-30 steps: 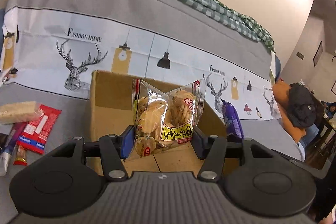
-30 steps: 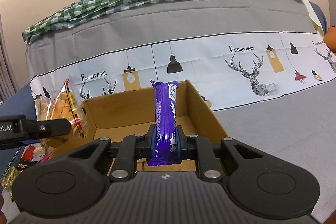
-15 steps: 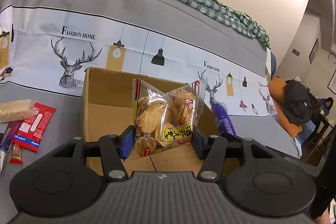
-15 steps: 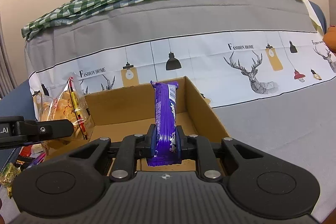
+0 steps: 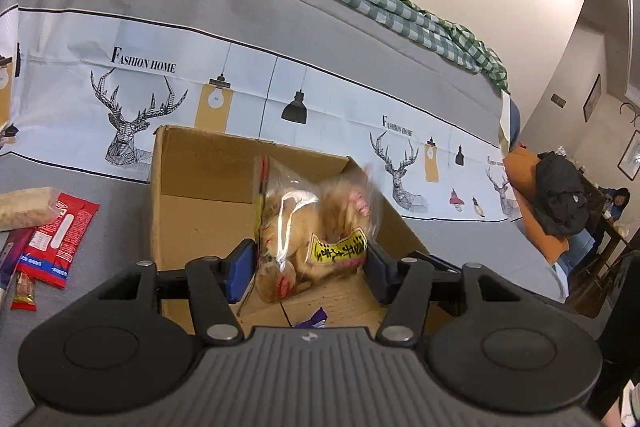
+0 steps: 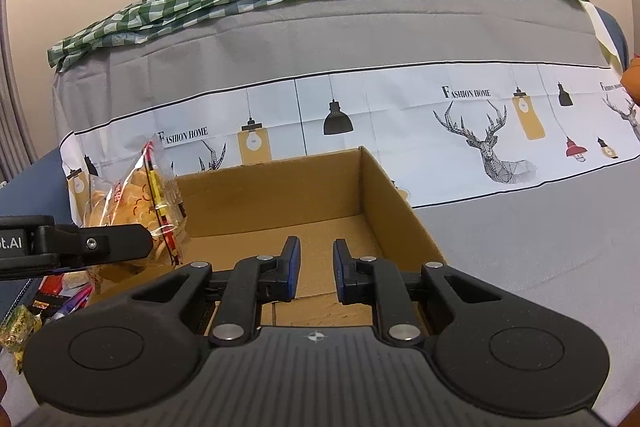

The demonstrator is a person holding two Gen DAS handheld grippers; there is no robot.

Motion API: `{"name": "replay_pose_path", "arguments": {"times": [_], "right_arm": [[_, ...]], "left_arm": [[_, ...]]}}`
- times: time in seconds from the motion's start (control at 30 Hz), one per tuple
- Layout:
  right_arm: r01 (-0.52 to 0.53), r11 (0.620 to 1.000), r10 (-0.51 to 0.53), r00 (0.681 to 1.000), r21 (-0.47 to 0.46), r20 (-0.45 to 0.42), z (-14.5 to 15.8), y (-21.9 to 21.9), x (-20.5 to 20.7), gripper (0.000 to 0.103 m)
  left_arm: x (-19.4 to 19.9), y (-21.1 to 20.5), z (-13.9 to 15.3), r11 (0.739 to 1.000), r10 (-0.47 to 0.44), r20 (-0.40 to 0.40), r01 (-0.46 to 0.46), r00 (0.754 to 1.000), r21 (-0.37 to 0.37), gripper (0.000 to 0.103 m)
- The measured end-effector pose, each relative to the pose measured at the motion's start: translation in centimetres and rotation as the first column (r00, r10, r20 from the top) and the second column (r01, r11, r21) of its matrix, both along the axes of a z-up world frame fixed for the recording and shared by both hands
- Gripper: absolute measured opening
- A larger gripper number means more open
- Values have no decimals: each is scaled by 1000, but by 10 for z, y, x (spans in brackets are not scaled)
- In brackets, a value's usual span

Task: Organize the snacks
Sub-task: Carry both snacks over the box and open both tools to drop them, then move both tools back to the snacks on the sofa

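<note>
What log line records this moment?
left gripper: opening, cookie bag between jaws | right gripper: open, empty | purple bar: in cardboard box

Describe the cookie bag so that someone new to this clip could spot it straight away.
Find the open cardboard box on the grey cloth. Over it, between the opening jaws of the left gripper, is the cookie bag. Unlike the red packets lying left of the box, it is clear plastic showing round cookies, with a yellow label.

Both wrist cams close, facing box (image 5: 192, 211).
</note>
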State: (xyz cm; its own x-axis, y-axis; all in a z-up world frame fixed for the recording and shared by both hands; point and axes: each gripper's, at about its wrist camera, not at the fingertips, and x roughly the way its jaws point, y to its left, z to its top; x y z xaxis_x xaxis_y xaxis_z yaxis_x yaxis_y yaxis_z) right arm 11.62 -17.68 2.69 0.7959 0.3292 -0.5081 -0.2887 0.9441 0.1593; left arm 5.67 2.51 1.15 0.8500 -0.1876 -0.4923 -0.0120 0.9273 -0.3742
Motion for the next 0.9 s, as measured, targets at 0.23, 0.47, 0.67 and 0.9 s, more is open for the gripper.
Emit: {"name": "replay_pose_path", "arguments": {"times": [0.23, 0.47, 0.67, 0.9], "right_arm": [[22, 1000, -22, 1000, -9, 3, -1, 0, 2, 39], [30, 999, -29, 999, -15, 20, -1, 3, 2, 41], [23, 999, -24, 999, 26, 44, 2, 12, -1, 41], [-14, 997, 12, 1000, 74, 27, 10, 38, -6, 41]], "left_arm": [[-1, 0, -1, 1000, -5, 4, 5, 1000, -7, 74], [-2, 4, -1, 1000, 16, 9, -16, 1000, 2, 60], [-10, 25, -1, 998, 59, 5, -59, 998, -38, 33], [-32, 88, -3, 955, 201, -100, -218, 974, -202, 33]]}}
